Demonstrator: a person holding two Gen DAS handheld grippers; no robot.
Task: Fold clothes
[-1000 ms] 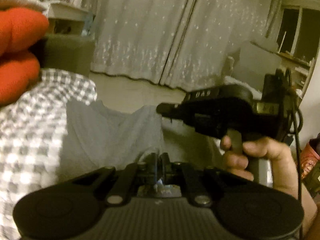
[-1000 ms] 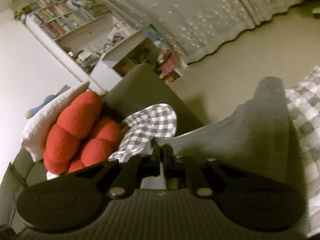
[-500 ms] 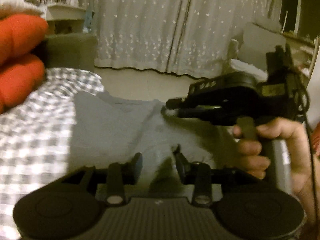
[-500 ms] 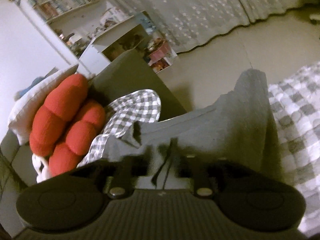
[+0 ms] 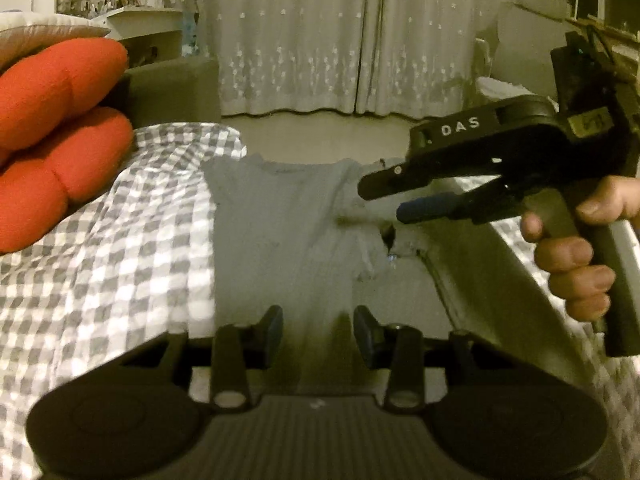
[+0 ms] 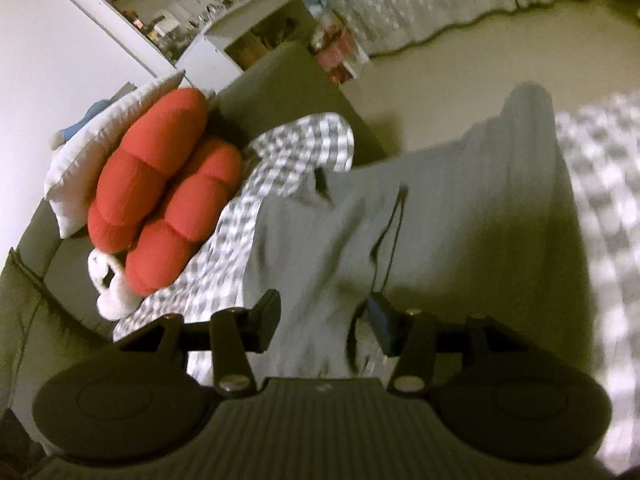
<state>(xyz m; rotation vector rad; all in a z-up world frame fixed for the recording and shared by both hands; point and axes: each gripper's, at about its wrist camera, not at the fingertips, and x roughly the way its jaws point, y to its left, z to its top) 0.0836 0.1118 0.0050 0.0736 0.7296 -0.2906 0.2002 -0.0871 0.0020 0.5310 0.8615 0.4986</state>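
1. Left wrist view: the left gripper (image 5: 318,330) has just been opening and now stands apart with nothing pinched; the grey shirt (image 5: 288,232) lies flat ahead of it on the checked cover (image 5: 120,240). The right gripper (image 5: 380,196) hovers beyond, parted.
2. Right wrist view: the right gripper (image 6: 324,320) has let go; the shirt (image 6: 440,220) is spread beneath and ahead of it. One fold looks laid; more seem left.

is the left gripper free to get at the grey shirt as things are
Probably yes: the left gripper is open just above the grey shirt on the checked blanket, with nothing between them.
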